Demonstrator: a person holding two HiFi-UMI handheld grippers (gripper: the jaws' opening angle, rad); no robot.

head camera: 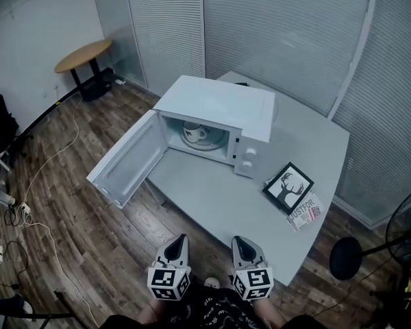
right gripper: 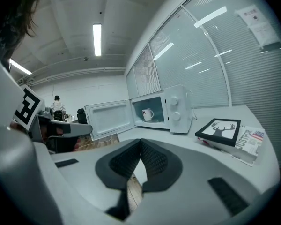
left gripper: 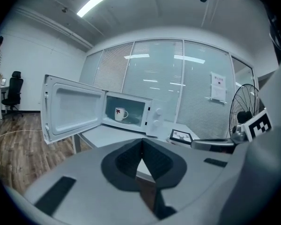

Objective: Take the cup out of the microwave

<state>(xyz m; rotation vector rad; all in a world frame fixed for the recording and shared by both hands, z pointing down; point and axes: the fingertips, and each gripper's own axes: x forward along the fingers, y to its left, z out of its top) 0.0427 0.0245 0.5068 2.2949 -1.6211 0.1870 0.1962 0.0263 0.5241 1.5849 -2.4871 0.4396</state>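
Left tool (head camera: 180, 238) and right tool (head camera: 238, 240) hover far from cup (head camera: 192, 130) in microwave (head camera: 216, 101).

left gripper (head camera: 179, 240) & right gripper (head camera: 240, 241): grey shells, black ribbed pads (left gripper: 126, 161), b/w marker cubes (head camera: 168, 283); dark printed top (head camera: 207, 312).

Cool, even, bluish indoor light, moderately bright. Source: long fluorescent ceiling strips (left gripper: 97, 0) overhead, mirrored as pale streaks on frosted glass wall panels (left gripper: 154, 74) behind white box microwave (left gripper: 152, 118). Shadows soft, faint below microwave's open door. Gripper views: heavy fisheye bending, black vignetted corners, nearest foreground blurred, microwave sharp. Head view: corners darkened, slight grain.
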